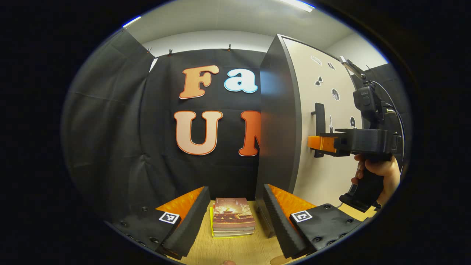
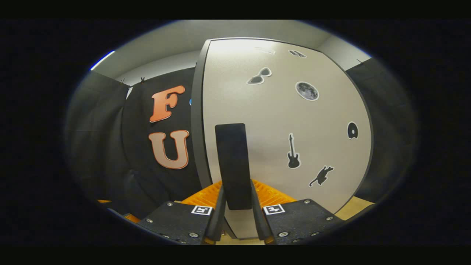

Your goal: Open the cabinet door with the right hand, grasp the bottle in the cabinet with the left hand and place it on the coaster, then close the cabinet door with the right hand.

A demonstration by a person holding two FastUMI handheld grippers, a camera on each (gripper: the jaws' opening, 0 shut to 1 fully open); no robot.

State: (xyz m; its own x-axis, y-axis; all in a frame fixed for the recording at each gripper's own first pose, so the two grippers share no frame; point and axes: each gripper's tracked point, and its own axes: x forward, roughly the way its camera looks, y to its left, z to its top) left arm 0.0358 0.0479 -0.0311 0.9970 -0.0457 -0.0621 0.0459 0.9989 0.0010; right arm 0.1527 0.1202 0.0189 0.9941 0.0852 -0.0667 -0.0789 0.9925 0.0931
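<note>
- Tabletop: light wood grain, with a stack of books lying flat on it, a yellow one at the bottom of the pile.
- Black cloth forms the booth wall behind and to the side, clipped along its top edge; white wall and ceiling above, with a strip light overhead.
- Cabinet door: pale beige face with a dark edge, standing upright on the tabletop just beside the books.
- Door face carries small dark stickers: sunglasses, moon, guitar, cat, disc.
- Handle: black vertical bar near the door's left edge.
- Right gripper: fingers closed on the handle, one on each side, both pressing on it. In the left gripper view the same gripper reaches in from the right, with a hand around its grip.
- Left gripper: fingers spread wide, gripping nothing, hovering above the tabletop with the books between them farther off.
</note>
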